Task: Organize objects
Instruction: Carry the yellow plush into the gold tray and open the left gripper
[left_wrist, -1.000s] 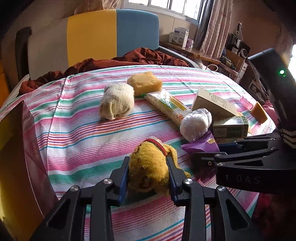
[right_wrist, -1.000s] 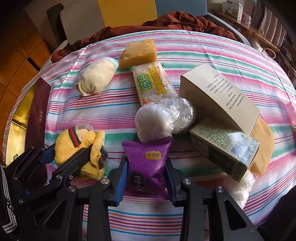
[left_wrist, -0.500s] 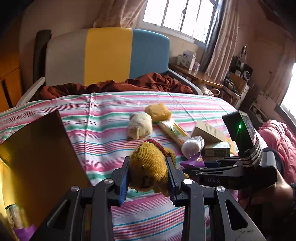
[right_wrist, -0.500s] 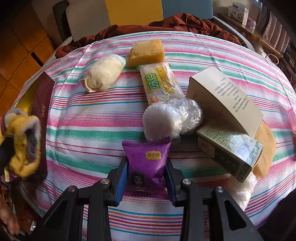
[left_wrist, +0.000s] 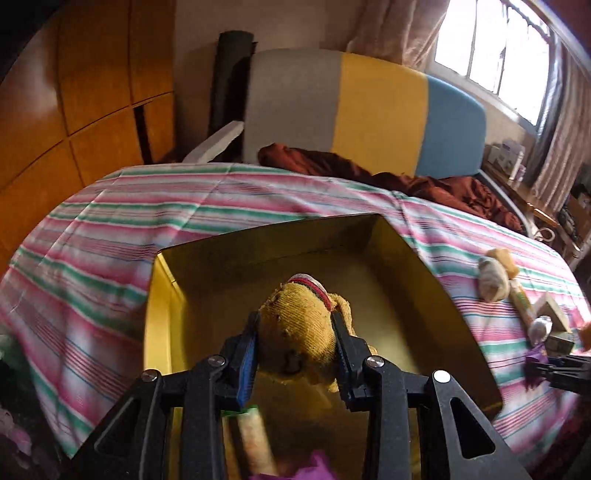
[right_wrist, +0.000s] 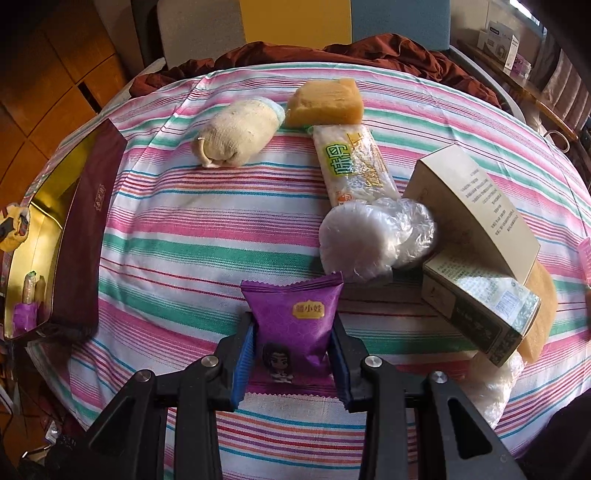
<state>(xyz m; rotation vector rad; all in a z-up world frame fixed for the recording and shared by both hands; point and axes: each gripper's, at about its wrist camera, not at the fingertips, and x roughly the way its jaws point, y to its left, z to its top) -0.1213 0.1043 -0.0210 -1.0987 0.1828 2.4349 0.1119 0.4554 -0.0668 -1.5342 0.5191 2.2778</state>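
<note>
Left gripper (left_wrist: 295, 332): jaws closed to the width of a yellow knitted sock bundle (left_wrist: 301, 325), pinched on both sides by the blue-lined pads; red-and-grey cuff band pointing away from camera. Bundle held in the air above the open gold-lined box (left_wrist: 436, 295), not touching its floor. Below the fingers, inside the box: a pale roll (left_wrist: 255, 443) and a scrap of purple wrapper (left_wrist: 314, 465), both partly hidden by the gripper body. Box resting on the striped bedsheet (left_wrist: 110, 229), maroon outer wall (right_wrist: 86, 236) seen from the right wrist view, at the sheet's left edge. Right gripper (right_wrist: 293, 354): jaws narrowed onto a purple snack packet (right_wrist: 291, 321), pads pressing its two side edges; packet's lower crimped edge lying on the sheet, so contact with the bed not broken as far as can be told. Just beyond the packet: a white plastic-wrapped round bundle (right_wrist: 369, 243), touching a green-printed carton (right_wrist: 480, 306) and a beige carton (right_wrist: 476, 206) leaning over it. Further out: a clear noodle-type packet with green characters (right_wrist: 354, 166), a yellow sponge block (right_wrist: 325, 101) at its far end, and a cream rolled sock (right_wrist: 236, 134) just beside the sponge. Tan flat pad (right_wrist: 539, 314) under the cartons, right side. Behind the bed: brown blanket (left_wrist: 406, 181), grey-yellow-blue headboard (left_wrist: 369, 110).
</note>
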